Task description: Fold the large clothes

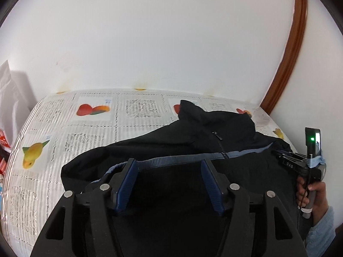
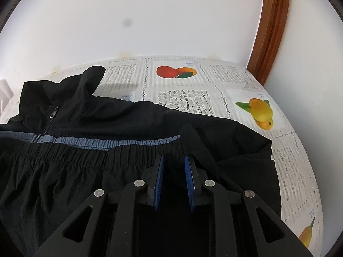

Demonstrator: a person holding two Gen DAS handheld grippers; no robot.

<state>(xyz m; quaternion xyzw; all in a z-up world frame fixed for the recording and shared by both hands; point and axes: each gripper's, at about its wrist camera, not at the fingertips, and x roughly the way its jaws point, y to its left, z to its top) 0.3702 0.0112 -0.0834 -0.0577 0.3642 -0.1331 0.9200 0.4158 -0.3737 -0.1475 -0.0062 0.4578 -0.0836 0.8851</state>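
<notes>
- Counter covered with a white lace-look cloth printed with mango pictures and text blocks; counter pushed up to a plain white wall.
- Brown wood frame runs up the wall at the right corner.
- White bag with red print at the far left edge of the left view.
- One black jacket lies on the counter, zipped, collar standing up toward the wall, blue-grey band across the chest; bottom part folded up with the elastic hem just below the band.
- Counted: one jacket, two grippers, one zipper pull.
- Left gripper released, jaws wide apart over the jacket near the band, no cloth pinched.
- Right gripper jaws narrow but parted, pads not pressing; a raised fold of black cloth stands just beyond its tips, cannot tell if it touches.
- A hand in a light blue sleeve holds the right gripper's handle, seen at the right edge of the left view.
</notes>
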